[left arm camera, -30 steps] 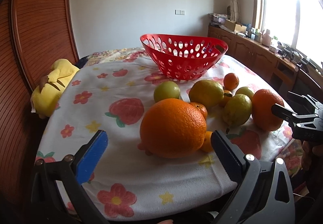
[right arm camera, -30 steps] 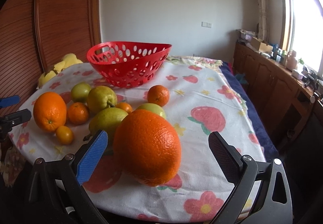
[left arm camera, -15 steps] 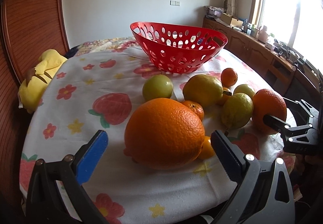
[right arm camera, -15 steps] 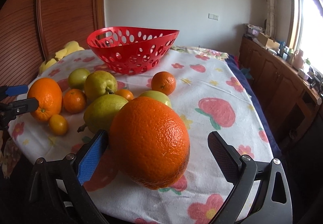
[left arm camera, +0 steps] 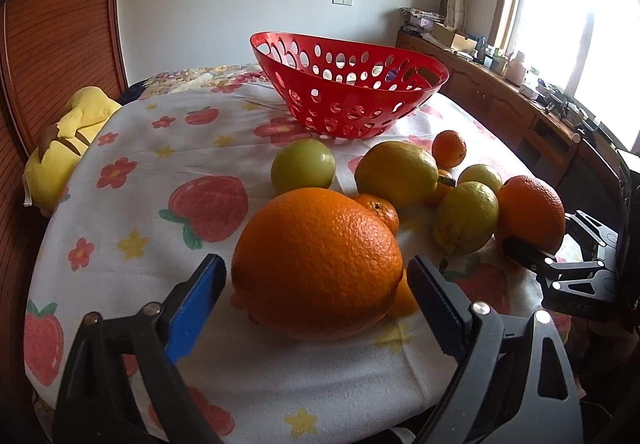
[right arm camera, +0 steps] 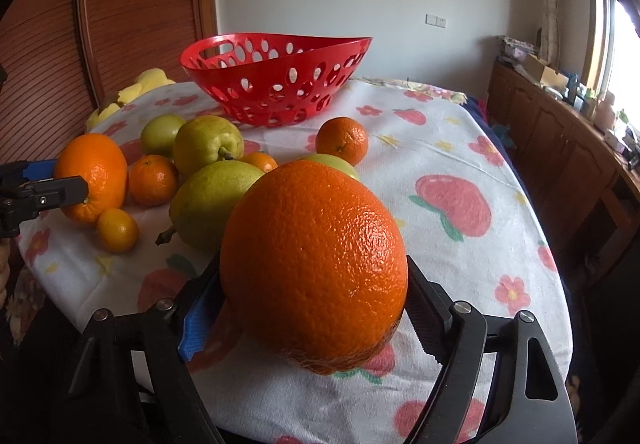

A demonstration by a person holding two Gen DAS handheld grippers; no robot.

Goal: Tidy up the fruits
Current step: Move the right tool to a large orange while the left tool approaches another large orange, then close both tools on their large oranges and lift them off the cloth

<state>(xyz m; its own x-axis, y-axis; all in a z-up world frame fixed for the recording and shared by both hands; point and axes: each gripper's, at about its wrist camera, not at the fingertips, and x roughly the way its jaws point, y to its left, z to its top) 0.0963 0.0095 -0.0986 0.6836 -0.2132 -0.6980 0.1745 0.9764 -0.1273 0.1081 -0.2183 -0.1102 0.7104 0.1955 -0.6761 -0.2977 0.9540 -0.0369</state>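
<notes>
A red perforated basket (left arm camera: 352, 92) stands empty at the back of the table; it also shows in the right wrist view (right arm camera: 276, 80). My left gripper (left arm camera: 316, 280) brackets a large orange (left arm camera: 318, 262) resting on the cloth, with small gaps at both jaws. My right gripper (right arm camera: 314, 292) is shut on another large orange (right arm camera: 314, 264), both pads pressing its sides. Pears (left arm camera: 396, 172), green fruits (left arm camera: 303, 165) and small tangerines (left arm camera: 449, 149) lie between the two oranges and the basket.
The round table has a floral cloth (left arm camera: 160, 172). A yellow plush toy (left arm camera: 68, 144) lies at its left edge by a wooden panel. A wooden cabinet (right arm camera: 560, 148) runs along the right wall under the window.
Both grippers moved forward around their oranges. The right jaws closed onto its orange. The left jaws narrowed around its orange.
</notes>
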